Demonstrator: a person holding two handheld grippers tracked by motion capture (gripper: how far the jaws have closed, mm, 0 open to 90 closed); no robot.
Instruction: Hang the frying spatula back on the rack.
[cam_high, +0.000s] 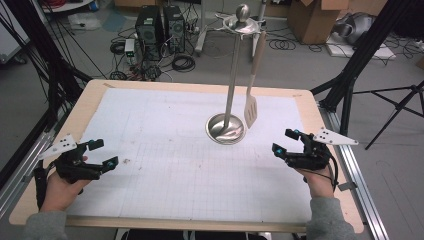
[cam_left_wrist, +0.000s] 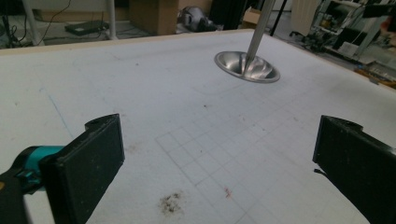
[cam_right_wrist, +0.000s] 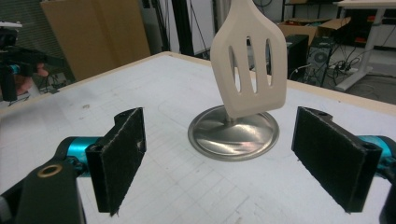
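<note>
A steel utensil stand (cam_high: 231, 80) rises from a round base (cam_high: 226, 129) right of the table's middle. A beige slotted spatula (cam_high: 251, 109) hangs from its top ring, blade down, just above the base's right side. My left gripper (cam_high: 103, 153) rests open near the front left edge, far from the stand; in the left gripper view the base (cam_left_wrist: 247, 67) lies well ahead. At the front right my right gripper (cam_high: 286, 141) is open, with the spatula blade (cam_right_wrist: 248, 63) and base (cam_right_wrist: 233, 133) ahead between its jaws, a short way off.
A white gridded mat (cam_high: 190, 150) covers the wooden table (cam_high: 90, 95). Dark smudges (cam_left_wrist: 171, 204) mark the mat near the left gripper. Computer towers (cam_high: 159, 25), cables, cardboard boxes and black tripod legs stand on the floor beyond and beside the table.
</note>
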